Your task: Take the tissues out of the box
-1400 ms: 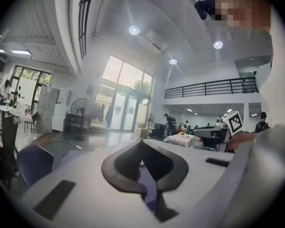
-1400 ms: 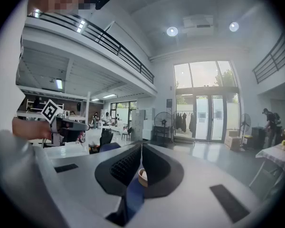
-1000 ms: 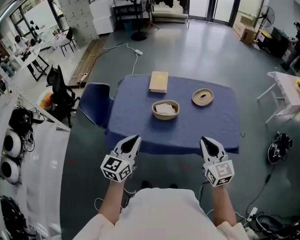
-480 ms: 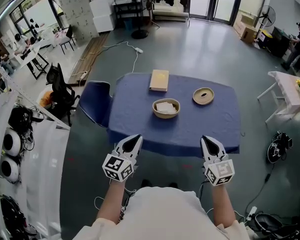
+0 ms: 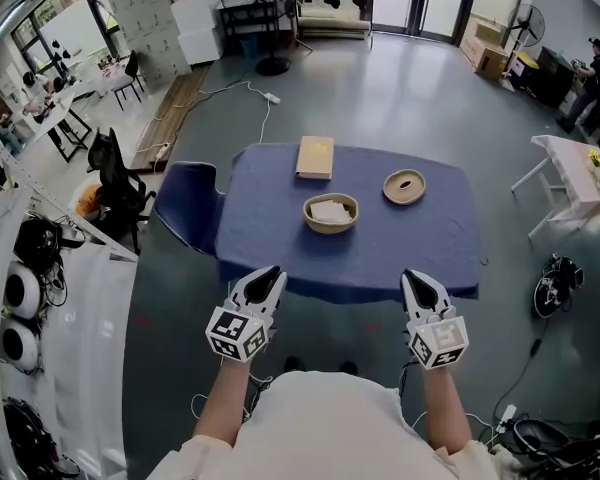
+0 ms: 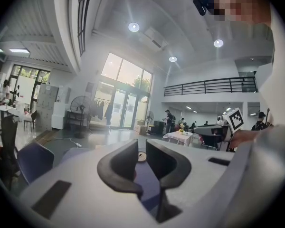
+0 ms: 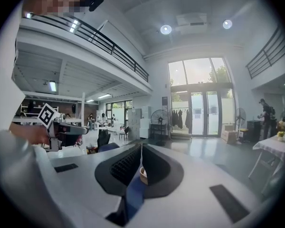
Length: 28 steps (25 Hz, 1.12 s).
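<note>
A flat tan tissue box lies at the far side of the blue-clothed table. In front of it stands a wooden bowl with white tissue inside, and a second round wooden dish sits to the right. I hold both grippers short of the table's near edge, pointing at it. My left gripper has its jaws opening, a narrow gap between them and nothing in it. The jaws of my right gripper are shut and hold nothing.
A blue chair stands at the table's left side, a black office chair farther left. A white folding table is at the right, a floor fan beyond, and cables run over the grey floor.
Both grippers stay in about the same place before the table. The head view has shifted a little, so the table sits slightly higher in the picture.
</note>
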Each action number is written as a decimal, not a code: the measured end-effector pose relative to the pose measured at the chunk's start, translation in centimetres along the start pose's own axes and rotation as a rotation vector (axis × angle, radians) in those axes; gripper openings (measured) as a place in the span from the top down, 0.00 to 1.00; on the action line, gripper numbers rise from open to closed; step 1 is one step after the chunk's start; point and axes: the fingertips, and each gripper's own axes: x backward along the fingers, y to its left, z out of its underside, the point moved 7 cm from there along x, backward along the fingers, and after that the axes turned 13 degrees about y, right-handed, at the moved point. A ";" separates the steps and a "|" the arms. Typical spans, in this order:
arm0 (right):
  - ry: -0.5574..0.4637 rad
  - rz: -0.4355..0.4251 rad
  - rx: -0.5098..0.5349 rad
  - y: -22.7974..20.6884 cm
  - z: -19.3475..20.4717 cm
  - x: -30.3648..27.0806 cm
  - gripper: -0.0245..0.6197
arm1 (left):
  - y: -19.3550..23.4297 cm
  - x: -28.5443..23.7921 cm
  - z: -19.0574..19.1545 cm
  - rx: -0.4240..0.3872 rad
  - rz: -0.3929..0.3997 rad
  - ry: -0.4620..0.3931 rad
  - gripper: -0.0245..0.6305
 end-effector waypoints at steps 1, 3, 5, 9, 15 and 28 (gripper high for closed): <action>0.001 0.004 -0.001 0.1 0.0 0.0 0.91 | 0.1 0.0 0.0 0.002 0.003 0.002 0.87; 0.004 0.012 -0.003 0.4 0.0 -0.1 0.91 | 0.5 0.1 0.1 0.003 0.008 0.002 0.87; 0.006 0.018 -0.003 0.8 -0.1 -0.3 0.91 | 0.9 0.3 0.2 0.002 0.012 0.002 0.85; 0.009 0.026 -0.003 1.5 -0.2 -0.9 0.91 | 1.9 0.5 0.3 0.001 0.017 0.001 0.84; 0.015 0.036 -0.008 3.2 -0.5 -2.1 0.91 | 3.6 1.2 0.3 -0.006 0.028 0.004 0.84; 0.033 0.079 -0.046 7.8 -0.2 -4.1 0.91 | 7.6 3.1 1.7 -0.026 0.071 0.044 0.84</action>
